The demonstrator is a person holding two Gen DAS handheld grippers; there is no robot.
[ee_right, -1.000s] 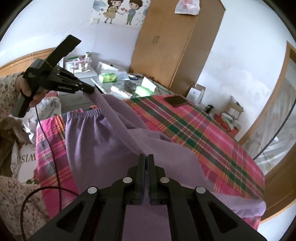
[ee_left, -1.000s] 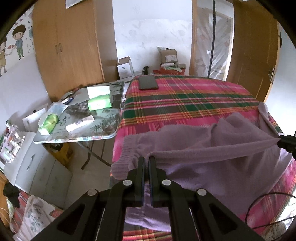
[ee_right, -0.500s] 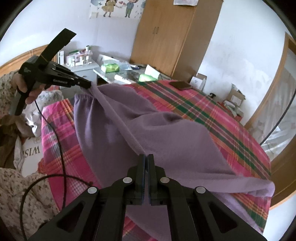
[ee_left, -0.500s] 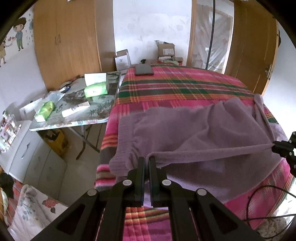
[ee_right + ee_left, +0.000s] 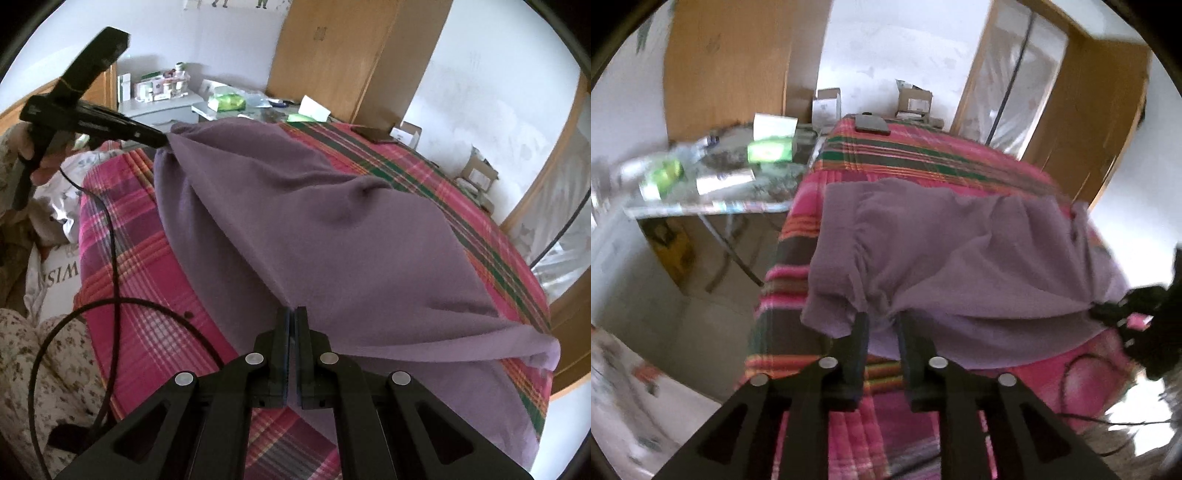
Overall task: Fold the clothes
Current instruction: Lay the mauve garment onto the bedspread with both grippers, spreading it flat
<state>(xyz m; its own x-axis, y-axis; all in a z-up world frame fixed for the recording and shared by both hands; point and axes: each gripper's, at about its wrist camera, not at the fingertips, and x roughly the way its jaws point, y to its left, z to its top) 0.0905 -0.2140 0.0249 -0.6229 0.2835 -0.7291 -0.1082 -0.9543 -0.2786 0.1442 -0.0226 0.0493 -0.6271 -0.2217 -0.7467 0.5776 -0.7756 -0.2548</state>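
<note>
Crosswise, purple garment [image 5: 332, 229] between both grippers.

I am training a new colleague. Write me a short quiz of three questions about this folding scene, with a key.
1. True or false: the right gripper is shut on the purple garment.
2. The fingers of the left gripper stand: A) pressed together; B) apart.
3. Fill in: the garment lies on a pink ____-patterned blanket.

Key: 1 true; 2 B; 3 plaid.
</note>
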